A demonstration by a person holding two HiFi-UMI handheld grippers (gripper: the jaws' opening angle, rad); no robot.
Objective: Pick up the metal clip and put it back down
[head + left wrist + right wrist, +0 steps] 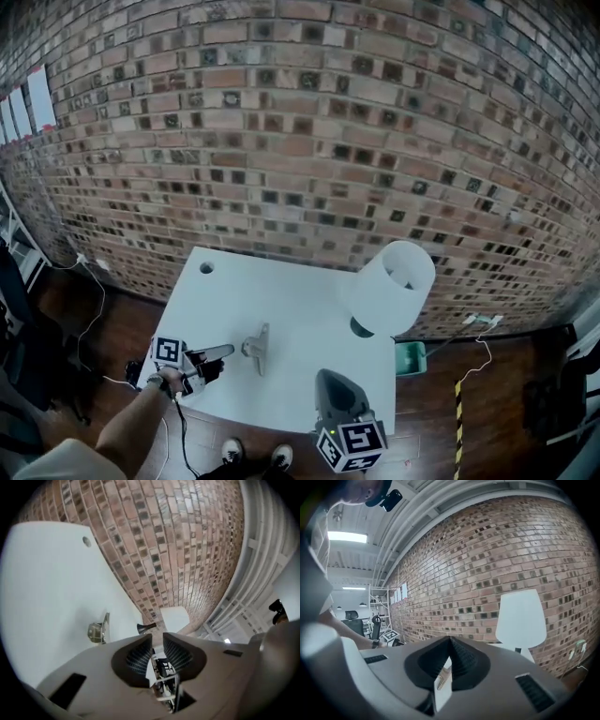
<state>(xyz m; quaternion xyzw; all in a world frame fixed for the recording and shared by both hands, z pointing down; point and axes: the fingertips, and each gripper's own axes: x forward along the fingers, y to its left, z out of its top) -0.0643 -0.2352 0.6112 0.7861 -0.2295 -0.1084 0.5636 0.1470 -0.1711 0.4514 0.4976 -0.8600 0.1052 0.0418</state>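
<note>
The metal clip [256, 347] lies on the white table [291, 291], near its front left part. My left gripper [225, 352] sits just left of it, jaws pointing at the clip with a short stretch of table between. In the left gripper view the clip [99, 630] lies ahead and to the left of the left gripper [158, 637], whose jaws stand a little apart with nothing between them. My right gripper [330, 377] hovers over the table's front right edge, away from the clip. In its own view the right gripper [451, 640] has its jaws closed together, empty.
A white lamp [392, 286] stands at the table's right side, its shade overhanging the edge. A round cable hole [206, 267] is at the far left corner. A brick wall [309, 122] backs the table. A teal bin [410, 356] sits on the floor to the right.
</note>
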